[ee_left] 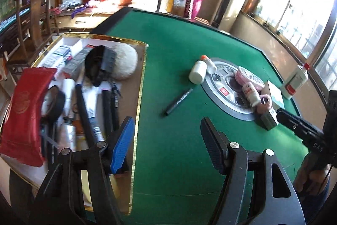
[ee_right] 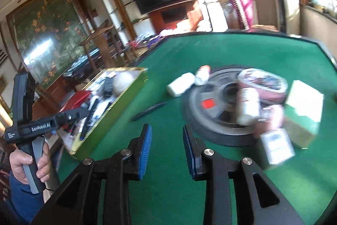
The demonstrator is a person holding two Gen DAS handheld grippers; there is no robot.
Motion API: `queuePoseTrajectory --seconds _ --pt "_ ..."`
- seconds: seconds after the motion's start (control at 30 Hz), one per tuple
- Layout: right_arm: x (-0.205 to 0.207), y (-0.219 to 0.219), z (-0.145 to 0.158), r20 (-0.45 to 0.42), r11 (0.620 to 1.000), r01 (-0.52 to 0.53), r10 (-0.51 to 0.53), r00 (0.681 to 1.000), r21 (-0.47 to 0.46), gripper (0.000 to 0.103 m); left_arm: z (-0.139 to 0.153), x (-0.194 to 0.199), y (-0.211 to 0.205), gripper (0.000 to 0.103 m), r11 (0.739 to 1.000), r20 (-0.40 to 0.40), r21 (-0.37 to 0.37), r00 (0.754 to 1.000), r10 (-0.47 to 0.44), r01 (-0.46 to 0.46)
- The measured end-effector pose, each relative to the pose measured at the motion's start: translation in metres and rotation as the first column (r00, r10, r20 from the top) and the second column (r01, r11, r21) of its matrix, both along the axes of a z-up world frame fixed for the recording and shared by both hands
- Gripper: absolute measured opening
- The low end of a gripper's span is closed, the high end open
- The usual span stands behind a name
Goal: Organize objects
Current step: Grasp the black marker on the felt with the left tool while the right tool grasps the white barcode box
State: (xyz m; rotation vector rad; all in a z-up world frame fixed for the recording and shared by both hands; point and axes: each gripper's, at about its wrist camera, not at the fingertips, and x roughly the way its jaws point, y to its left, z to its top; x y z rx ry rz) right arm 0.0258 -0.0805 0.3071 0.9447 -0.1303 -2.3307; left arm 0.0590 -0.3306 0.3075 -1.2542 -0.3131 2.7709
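From the left wrist camera, the left gripper (ee_left: 168, 142) points steeply down over the green table (ee_left: 179, 52), its jaws set wide with nothing between them. One finger hangs over the edge of the gold-rimmed tray (ee_left: 141, 77), which is crowded with a red pouch (ee_left: 25, 113), a black brush (ee_left: 103, 65) and tubes. A black marker (ee_left: 178, 101) lies alone on the felt between the tray and the round centre plate (ee_left: 212, 88), where two white bottles (ee_left: 198, 71) lean.

From the right wrist camera, the right gripper (ee_right: 167, 148) tilts down toward the table, its jaws partly apart and empty. The marker (ee_right: 148, 111) lies ahead to the left. At the far left a hand (ee_right: 29, 163) grips the other gripper's handle upright beside the tray (ee_right: 109, 117).
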Motion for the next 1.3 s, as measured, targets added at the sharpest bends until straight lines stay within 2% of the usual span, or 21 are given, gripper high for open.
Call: queuePoseTrajectory --seconds 0.1,0.2,0.27,0.37,0.47,0.53,0.57,0.6,0.63,0.67,0.7,0.73,0.8,0.9,1.07,1.23,1.3 --pt "-0.002 0.045 0.002 -0.022 0.999 0.036 -0.036 0.999 0.003 0.042 0.000 -0.024 0.026 0.066 0.997 0.015 -0.038 0.998 -0.060 0.061" --pt "-0.007 0.084 -0.003 -0.006 0.997 0.077 -0.077 0.997 -0.025 0.044 -0.004 -0.055 0.042 0.066 0.988 0.070 -0.083 0.989 -0.127 0.133" --pt "-0.012 0.100 -0.007 0.028 0.994 0.092 -0.090 0.996 -0.057 0.044 -0.013 -0.069 0.049 0.066 0.976 0.122 -0.150 0.982 -0.142 0.160" --pt "-0.017 0.108 -0.009 0.087 0.989 0.086 -0.075 0.993 -0.121 0.044 -0.030 -0.083 0.050 0.066 0.958 0.156 -0.239 0.980 -0.120 0.156" --pt "-0.015 0.111 -0.008 0.092 0.988 0.094 -0.082 0.992 -0.125 0.044 -0.045 -0.097 0.045 0.066 0.968 0.188 -0.209 0.977 -0.101 0.140" --pt "-0.016 0.113 -0.009 0.111 0.986 0.085 -0.069 0.991 -0.144 0.044 -0.055 -0.105 0.046 0.065 0.968 0.203 -0.215 0.975 -0.088 0.132" --pt "-0.017 0.115 -0.009 0.116 0.985 0.086 -0.069 0.991 -0.151 0.044 -0.062 -0.108 0.047 0.062 0.966 0.210 -0.223 0.974 -0.080 0.127" --pt "-0.017 0.116 -0.009 0.117 0.985 0.089 -0.072 0.991 -0.150 0.044 -0.066 -0.109 0.051 0.044 0.960 0.205 -0.251 0.976 -0.072 0.123" --pt "-0.017 0.116 -0.008 0.115 0.985 0.094 -0.077 0.990 -0.146 0.044 -0.066 -0.106 0.054 0.020 0.962 0.182 -0.239 0.979 -0.088 0.131" --pt "-0.017 0.117 -0.008 0.110 0.984 0.101 -0.085 0.990 -0.144 0.044 -0.066 -0.104 0.055 0.010 0.969 0.179 -0.201 0.978 -0.106 0.142" --pt "-0.017 0.117 -0.008 0.105 0.984 0.107 -0.092 0.990 -0.143 0.044 -0.065 -0.101 0.058 0.010 0.968 0.175 -0.214 0.980 -0.094 0.131" --pt "-0.018 0.117 -0.009 0.102 0.985 0.110 -0.097 0.990 -0.135 0.044 -0.065 -0.096 0.060 0.010 0.965 0.164 -0.236 0.983 -0.079 0.117" --pt "-0.020 0.116 -0.011 0.100 0.986 0.124 -0.112 0.989 -0.114 0.044 -0.067 -0.083 0.064 0.010 0.972 0.135 -0.206 0.987 -0.084 0.110" --pt "-0.022 0.114 -0.016 0.097 0.988 0.135 -0.128 0.987 -0.076 0.044 -0.071 -0.069 0.071 0.010 0.974 0.090 -0.206 0.993 -0.072 0.090" --pt "-0.026 0.101 -0.028 0.067 0.988 0.147 -0.150 0.986 0.055 0.044 -0.074 -0.067 0.068 0.010 0.978 0.076 -0.185 0.993 -0.086 0.099" --pt "-0.028 0.085 -0.032 -0.020 0.969 0.157 -0.156 0.988 0.191 0.045 -0.073 -0.070 0.077 0.011 0.971 0.067 -0.216 0.994 -0.092 0.104" --pt "-0.036 0.082 -0.037 -0.022 0.957 0.163 -0.163 0.986 0.239 0.051 -0.074 -0.070 0.076 0.010 0.973 0.066 -0.208 0.994 -0.090 0.102"
